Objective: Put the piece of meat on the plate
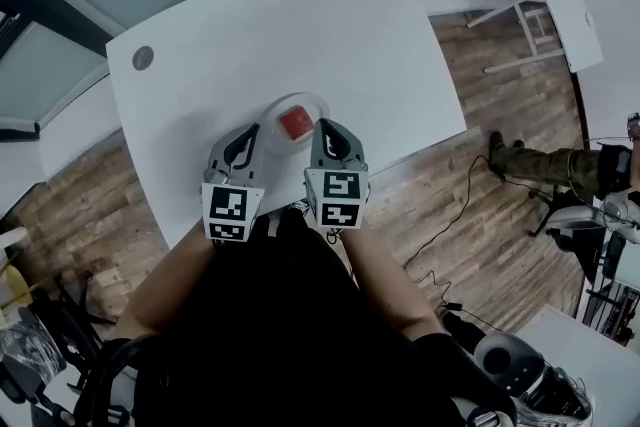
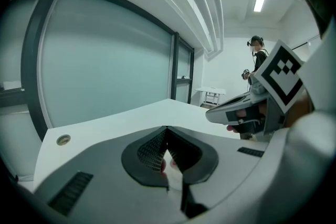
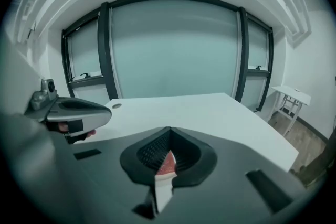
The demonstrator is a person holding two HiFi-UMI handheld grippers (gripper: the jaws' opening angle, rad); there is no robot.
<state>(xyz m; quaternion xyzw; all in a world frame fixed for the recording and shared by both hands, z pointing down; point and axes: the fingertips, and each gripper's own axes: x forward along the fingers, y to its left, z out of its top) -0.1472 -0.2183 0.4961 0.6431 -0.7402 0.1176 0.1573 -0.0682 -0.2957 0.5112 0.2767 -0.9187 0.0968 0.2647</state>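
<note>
The piece of meat point(image 1: 297, 123) lies on the white plate point(image 1: 272, 105) at the near side of the table point(image 1: 300, 15), so the placing step looks done, and all you likely need now is to lift both tools clear without nudging the plate. Your right gripper point(image 3: 169, 134) and left gripper point(image 2: 167, 131) each have their jaws closed together on nothing. The gripper bodies hide the plate's near rim from above, and each gripper view shows only a sliver of red and white below the jaw tips.
</note>
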